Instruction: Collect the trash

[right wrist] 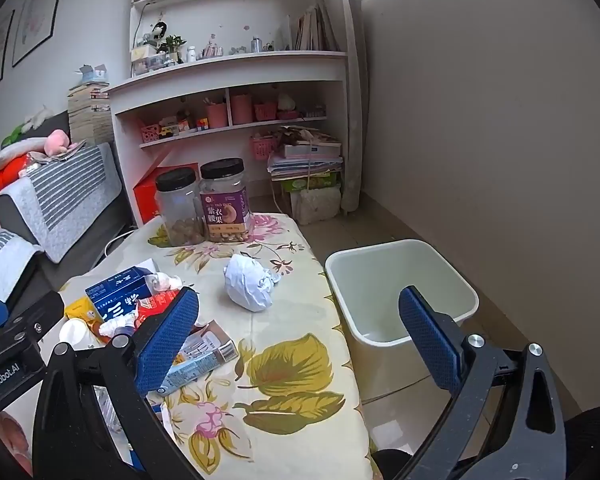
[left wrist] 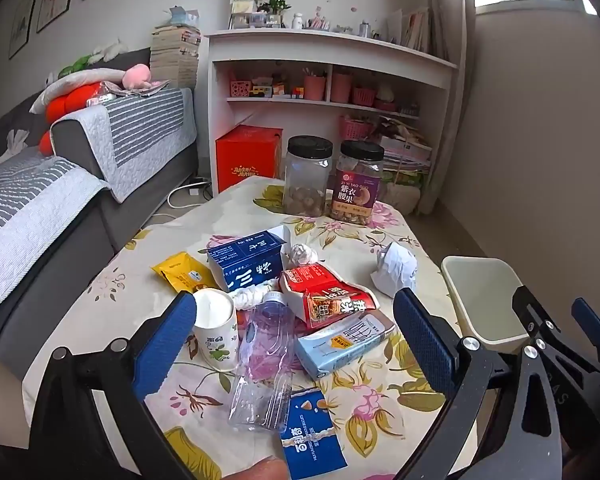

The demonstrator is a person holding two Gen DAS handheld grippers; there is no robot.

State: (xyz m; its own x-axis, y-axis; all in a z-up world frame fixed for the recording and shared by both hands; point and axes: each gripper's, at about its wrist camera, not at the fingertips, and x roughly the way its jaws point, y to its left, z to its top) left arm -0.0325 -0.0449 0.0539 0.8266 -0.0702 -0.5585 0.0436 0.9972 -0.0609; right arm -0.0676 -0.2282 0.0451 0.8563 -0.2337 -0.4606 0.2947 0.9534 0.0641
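Trash lies on a floral-cloth table point(left wrist: 380, 412): a clear plastic bottle point(left wrist: 264, 364), a paper cup point(left wrist: 216, 332), a light blue carton point(left wrist: 340, 344), a red snack box point(left wrist: 324, 296), a dark blue carton point(left wrist: 248, 260), a yellow packet point(left wrist: 180, 274), a blue wrapper point(left wrist: 312, 436) and a crumpled white paper ball point(left wrist: 394, 268) point(right wrist: 250, 284). A cream waste bin point(left wrist: 484, 296) point(right wrist: 400, 292) stands empty on the floor right of the table. My left gripper point(left wrist: 296, 340) is open above the bottle. My right gripper point(right wrist: 300, 336) is open over the table's right edge, empty.
Two black-lidded jars point(left wrist: 308, 176) point(left wrist: 358, 182) stand at the table's far end. A grey sofa point(left wrist: 60, 208) runs along the left. A white shelf unit point(left wrist: 328, 80) and a red box point(left wrist: 248, 156) stand behind the table.
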